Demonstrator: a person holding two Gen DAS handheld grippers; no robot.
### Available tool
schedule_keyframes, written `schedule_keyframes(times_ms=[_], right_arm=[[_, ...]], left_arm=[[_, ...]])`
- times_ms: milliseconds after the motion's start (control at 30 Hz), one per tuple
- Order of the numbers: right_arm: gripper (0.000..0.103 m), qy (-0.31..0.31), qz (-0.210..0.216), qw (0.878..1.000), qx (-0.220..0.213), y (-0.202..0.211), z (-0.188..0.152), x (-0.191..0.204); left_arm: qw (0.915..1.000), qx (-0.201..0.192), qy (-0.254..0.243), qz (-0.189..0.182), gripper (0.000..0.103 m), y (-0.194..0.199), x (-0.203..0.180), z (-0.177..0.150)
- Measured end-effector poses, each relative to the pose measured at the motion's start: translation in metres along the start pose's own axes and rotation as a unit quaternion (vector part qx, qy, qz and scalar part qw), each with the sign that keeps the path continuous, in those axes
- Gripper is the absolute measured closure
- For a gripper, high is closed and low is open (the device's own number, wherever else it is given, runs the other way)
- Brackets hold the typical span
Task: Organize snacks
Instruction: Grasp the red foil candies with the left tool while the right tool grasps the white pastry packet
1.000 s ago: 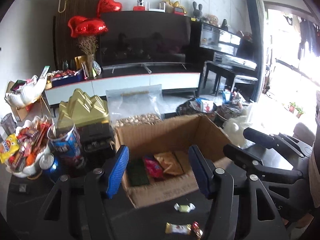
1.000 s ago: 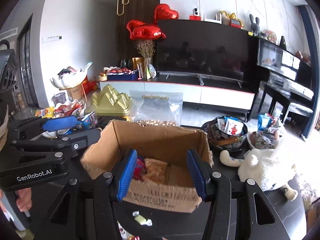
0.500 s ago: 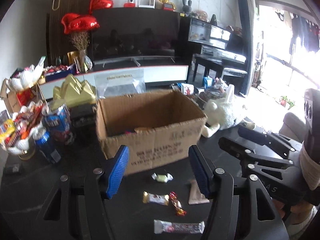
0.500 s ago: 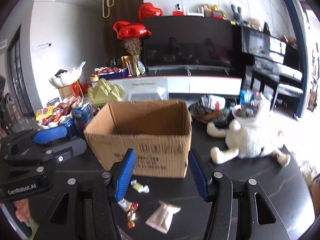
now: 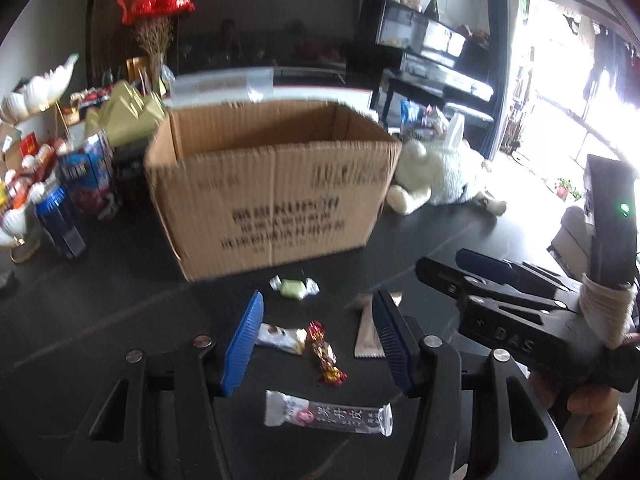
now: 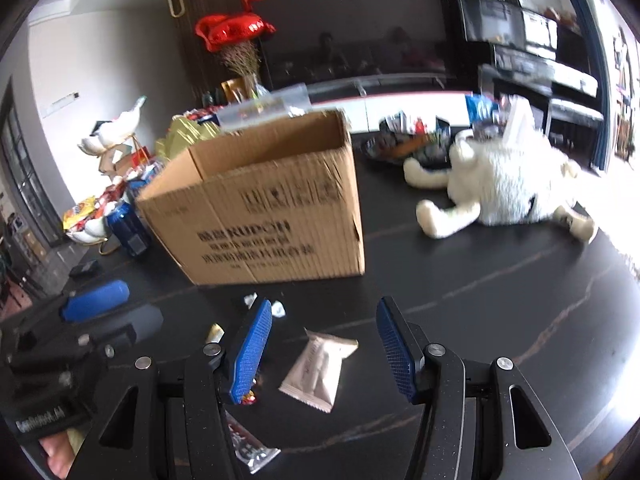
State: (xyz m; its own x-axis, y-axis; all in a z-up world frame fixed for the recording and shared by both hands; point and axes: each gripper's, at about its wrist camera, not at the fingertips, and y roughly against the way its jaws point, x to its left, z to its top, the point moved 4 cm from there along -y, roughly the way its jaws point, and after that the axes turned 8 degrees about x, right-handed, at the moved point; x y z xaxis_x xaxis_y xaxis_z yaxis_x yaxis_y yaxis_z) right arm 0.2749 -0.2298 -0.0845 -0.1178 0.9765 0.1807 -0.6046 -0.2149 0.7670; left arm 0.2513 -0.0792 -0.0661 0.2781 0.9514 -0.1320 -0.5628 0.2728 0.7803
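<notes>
An open cardboard box [image 5: 272,184] stands on the dark table [image 5: 100,312]; it also shows in the right wrist view [image 6: 264,208]. Loose snacks lie in front of it: a green candy [image 5: 294,287], a white-gold candy [image 5: 281,337], a red-gold candy [image 5: 325,354], a beige packet [image 5: 370,330] and a long silver bar [image 5: 327,419]. My left gripper [image 5: 318,344] is open and empty, low over the small candies. My right gripper [image 6: 324,350] is open and empty over the beige packet [image 6: 320,368].
A white plush toy [image 6: 508,188] lies right of the box. Blue cans [image 5: 60,220], a snack bowl [image 5: 16,200] and a gold box [image 5: 128,116] stand left of it. A dish of snacks [image 6: 404,140] sits behind the plush.
Both grippers have dropped from above the box down to the table in front of it and now hover over the loose snacks. Both stay open.
</notes>
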Motion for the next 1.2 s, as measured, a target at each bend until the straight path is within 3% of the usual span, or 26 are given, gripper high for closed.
schedule_keyframes(times_ms=[200, 633, 1033, 1200], right_arm=[[0.047, -0.017, 0.002, 0.999, 0.048, -0.030, -0.010, -0.008], [0.048, 0.006, -0.014, 0.995, 0.100, -0.059, -0.026, 0.001], [0.048, 0.006, -0.016, 0.994, 0.109, -0.069, -0.030, 0.002], [0.048, 0.011, -0.019, 0.994, 0.111, -0.073, -0.029, 0.005]], left_arm=[[0.9994, 0.032, 0.008, -0.013, 0.058, -0.028, -0.001, -0.016], [0.9954, 0.086, 0.023, -0.035, 0.074, -0.067, -0.001, -0.039], [0.9939, 0.106, 0.014, -0.028, 0.077, -0.089, -0.002, -0.043], [0.9942, 0.104, 0.008, -0.027, 0.083, -0.094, -0.004, -0.041]])
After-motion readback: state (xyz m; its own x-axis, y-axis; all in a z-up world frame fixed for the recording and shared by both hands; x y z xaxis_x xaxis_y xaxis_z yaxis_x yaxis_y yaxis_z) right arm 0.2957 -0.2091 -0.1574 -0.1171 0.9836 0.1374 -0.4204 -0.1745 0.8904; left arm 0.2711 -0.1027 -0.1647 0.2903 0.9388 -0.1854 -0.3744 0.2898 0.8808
